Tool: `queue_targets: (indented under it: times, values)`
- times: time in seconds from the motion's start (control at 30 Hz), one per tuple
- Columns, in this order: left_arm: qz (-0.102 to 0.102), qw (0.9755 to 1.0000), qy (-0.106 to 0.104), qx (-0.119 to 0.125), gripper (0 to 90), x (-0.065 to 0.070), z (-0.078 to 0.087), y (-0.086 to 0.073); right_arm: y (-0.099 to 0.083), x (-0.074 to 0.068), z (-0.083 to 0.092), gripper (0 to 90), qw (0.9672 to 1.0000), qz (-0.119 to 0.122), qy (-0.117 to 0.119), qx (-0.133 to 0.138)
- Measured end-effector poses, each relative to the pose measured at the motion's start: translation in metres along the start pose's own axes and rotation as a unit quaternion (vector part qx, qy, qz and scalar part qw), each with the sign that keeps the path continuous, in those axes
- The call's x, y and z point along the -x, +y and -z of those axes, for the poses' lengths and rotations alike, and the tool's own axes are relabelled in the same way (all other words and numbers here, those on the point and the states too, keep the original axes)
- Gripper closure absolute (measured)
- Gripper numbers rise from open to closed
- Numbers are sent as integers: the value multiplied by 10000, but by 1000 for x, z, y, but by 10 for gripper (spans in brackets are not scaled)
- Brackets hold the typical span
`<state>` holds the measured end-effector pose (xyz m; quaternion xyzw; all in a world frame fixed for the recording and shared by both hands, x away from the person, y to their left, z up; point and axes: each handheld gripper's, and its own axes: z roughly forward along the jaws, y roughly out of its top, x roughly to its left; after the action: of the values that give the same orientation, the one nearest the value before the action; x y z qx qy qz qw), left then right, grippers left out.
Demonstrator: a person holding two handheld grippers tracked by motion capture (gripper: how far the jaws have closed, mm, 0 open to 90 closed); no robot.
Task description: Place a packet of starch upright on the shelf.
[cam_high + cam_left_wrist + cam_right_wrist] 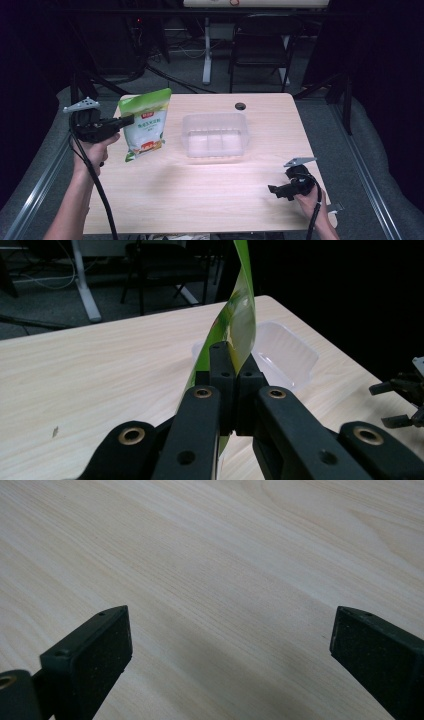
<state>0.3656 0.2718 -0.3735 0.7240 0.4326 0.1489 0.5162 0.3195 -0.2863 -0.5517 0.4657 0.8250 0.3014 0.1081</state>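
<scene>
We see the surface [210,190], pale wood, carrying a clear tray [215,134] near its centre. Left of the tray we hold the green-and-white pouch [146,125] upright in the air above the surface, apart from the tray. Our left tool [127,120] is clamped on the pouch's left edge. Our right tool [274,191] sits low at the surface's near right, jaws spread wide with nothing between them.

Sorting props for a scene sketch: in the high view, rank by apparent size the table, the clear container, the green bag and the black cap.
1. table
2. clear container and green bag: too alike to rank
3. black cap
</scene>
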Motion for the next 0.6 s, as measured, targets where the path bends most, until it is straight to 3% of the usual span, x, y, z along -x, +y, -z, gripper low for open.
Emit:
queue_targets:
  times: [0.6]
  values:
    - [-273, 9994, -180, 139, 900, 22, -19, 38, 0, 1, 0, 27, 10000, 18, 37, -9]
